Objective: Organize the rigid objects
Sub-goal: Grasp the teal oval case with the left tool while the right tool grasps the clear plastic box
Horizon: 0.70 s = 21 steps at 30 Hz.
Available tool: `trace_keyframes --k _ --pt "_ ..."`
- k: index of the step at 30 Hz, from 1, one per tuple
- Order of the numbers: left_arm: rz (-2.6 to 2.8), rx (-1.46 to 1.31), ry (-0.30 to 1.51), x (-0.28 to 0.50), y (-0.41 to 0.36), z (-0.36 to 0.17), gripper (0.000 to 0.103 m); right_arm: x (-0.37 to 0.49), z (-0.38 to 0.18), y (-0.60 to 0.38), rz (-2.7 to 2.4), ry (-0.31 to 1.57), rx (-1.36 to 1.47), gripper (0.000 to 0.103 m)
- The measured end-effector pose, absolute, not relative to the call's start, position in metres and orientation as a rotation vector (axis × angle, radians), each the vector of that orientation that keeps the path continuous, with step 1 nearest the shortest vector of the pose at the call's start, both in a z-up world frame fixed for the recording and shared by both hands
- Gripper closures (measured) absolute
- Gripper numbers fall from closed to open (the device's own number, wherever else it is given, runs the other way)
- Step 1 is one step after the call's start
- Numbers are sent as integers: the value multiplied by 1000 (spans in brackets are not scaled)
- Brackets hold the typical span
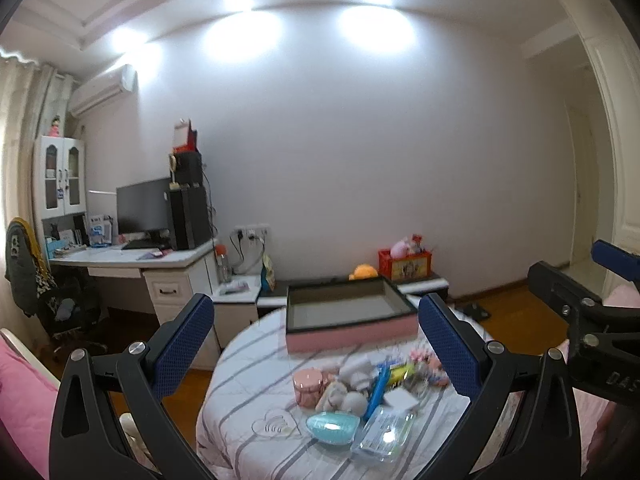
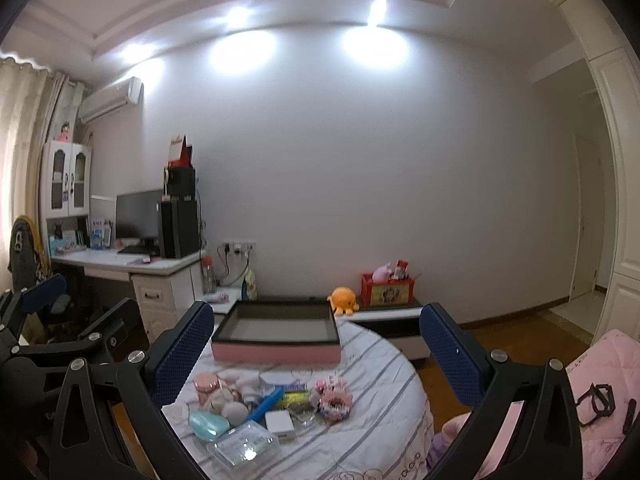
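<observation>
A round table with a striped cloth [image 1: 240, 364] [image 2: 384, 380] holds an open pink box [image 1: 352, 338] [image 2: 276, 352] at its far side, empty inside. In front of it lies a cluster of small objects: a pink jar [image 1: 308, 384] [image 2: 206, 386], a teal oval case [image 1: 331, 427] [image 2: 208, 424], a clear plastic case [image 1: 384, 434] [image 2: 246, 446], a blue stick [image 1: 378, 388] [image 2: 264, 402], a white block [image 1: 401, 400] [image 2: 280, 424] and a pink brick figure [image 2: 334, 398]. My left gripper [image 1: 316, 344] is open and empty above the table. My right gripper [image 2: 316, 344] is open and empty too.
A desk with a monitor [image 1: 144, 208] stands at the left, with a chair [image 1: 60, 304] before it. A low cabinet carries a red box [image 1: 404, 264] and an orange plush [image 2: 344, 300]. Pink bedding [image 2: 600, 380] with black glasses [image 2: 596, 398] lies at the right.
</observation>
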<state>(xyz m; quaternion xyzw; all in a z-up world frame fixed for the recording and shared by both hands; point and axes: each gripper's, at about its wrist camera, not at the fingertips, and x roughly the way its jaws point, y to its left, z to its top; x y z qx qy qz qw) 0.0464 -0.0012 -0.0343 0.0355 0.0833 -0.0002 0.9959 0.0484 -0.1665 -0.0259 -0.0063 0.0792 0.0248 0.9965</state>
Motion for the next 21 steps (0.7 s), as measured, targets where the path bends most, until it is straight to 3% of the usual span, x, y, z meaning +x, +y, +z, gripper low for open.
trace_keyframes --k 6,15,21 --pt "14 48 248 69 15 -77 0 79 -69 -172 66 267 -23 0" --pt "-27 -7 531 107 36 -177 0 118 -147 -191 105 482 -14 0" --pt "-3 37 588 118 35 -202 0 119 -169 -186 166 539 0 0"
